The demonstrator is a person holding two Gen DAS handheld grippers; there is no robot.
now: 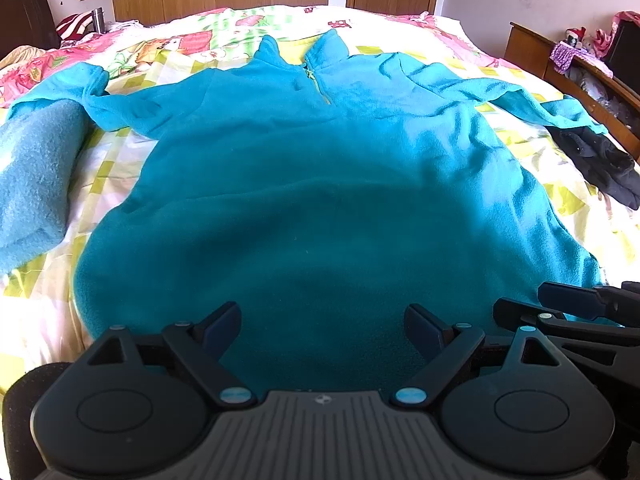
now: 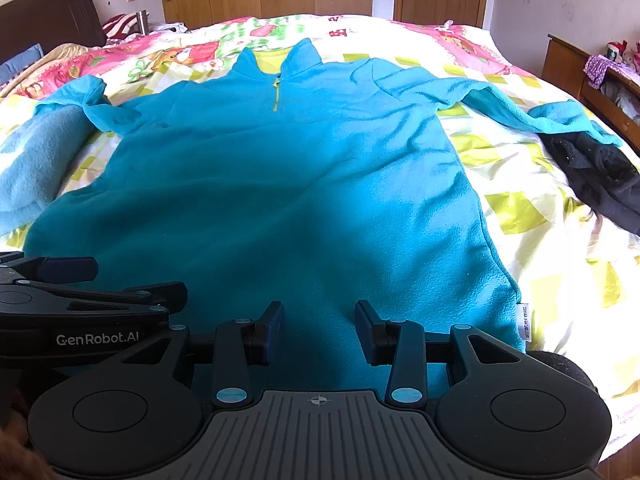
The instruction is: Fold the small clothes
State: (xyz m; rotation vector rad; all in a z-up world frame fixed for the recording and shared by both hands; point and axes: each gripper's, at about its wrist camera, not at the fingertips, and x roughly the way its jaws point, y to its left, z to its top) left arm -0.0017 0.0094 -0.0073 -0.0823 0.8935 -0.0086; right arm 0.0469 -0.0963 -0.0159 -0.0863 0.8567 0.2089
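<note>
Both claws released, nothing gripped: my left gripper [image 1: 322, 326] and right gripper [image 2: 319, 330] hover side by side over the hem of the teal fleece [image 1: 320, 184]. It lies face up and spread flat on the patterned bedspread [image 1: 112, 168], collar far, sleeves [image 2: 500, 108] out to both sides. No fold made yet, so I judge this the start. Next move likely calls for pinching a sleeve or side edge and carrying it across the body. Black garment [image 2: 600, 180] sits just past the right cuff.
</note>
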